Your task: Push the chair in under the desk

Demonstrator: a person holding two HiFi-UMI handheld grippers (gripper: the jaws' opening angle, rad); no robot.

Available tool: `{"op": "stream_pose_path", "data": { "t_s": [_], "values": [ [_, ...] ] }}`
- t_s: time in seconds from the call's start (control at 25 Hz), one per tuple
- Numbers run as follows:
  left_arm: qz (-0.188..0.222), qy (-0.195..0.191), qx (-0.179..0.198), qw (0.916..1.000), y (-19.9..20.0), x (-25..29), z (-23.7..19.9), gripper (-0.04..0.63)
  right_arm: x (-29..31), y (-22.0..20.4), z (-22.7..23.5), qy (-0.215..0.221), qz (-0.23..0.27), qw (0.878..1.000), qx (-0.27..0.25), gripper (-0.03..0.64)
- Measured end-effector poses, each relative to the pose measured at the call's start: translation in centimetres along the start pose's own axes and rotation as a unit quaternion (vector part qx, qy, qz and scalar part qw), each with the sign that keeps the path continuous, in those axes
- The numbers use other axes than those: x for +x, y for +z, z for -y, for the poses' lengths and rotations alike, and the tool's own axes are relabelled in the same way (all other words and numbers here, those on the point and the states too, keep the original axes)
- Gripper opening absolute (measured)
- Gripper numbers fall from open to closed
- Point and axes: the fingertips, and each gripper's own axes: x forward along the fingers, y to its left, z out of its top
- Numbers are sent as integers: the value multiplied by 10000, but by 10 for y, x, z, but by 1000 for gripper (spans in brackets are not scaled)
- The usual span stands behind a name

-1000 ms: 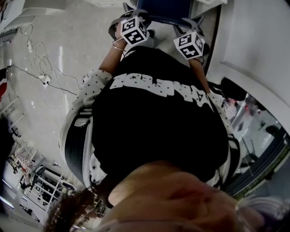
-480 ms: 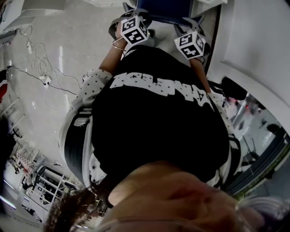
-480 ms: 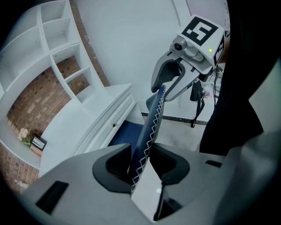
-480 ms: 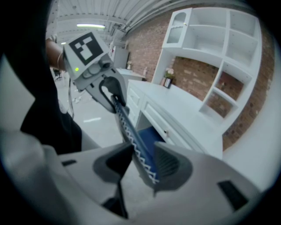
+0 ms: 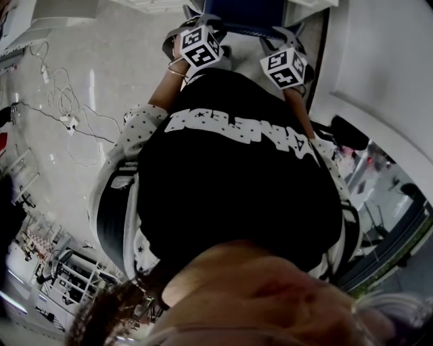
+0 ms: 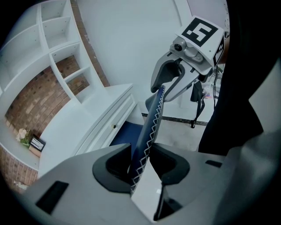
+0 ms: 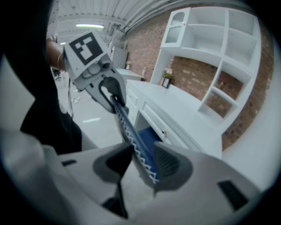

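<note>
Left claw (image 6: 141, 148) and right claw (image 7: 144, 148) both clamped on dark-blue white-stitched chair backrest (image 6: 153, 112); left gripper view has white drawered table (image 6: 83, 129) at 9 o'clock. Head view: torso (image 5: 237, 196) hides the grip, only marker cubes (image 5: 200, 44) at 12 o'clock.

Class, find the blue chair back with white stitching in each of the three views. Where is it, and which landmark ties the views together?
Head view: chair back at top centre, against the upper edge.
Left gripper view: chair back at centre, rising from the left gripper.
Right gripper view: chair back at centre-left, rising from the right gripper.
Shared landmark: the white desk.
</note>
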Motion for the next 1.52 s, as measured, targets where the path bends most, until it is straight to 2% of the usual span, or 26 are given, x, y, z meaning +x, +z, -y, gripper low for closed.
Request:
{"op": "stream_pose_path", "data": {
  "t_s": [1.52],
  "values": [
    [-25, -152, 68, 9999, 1, 8, -25, 161, 15, 11, 16, -11, -56, 9999, 126, 170]
  ]
}}
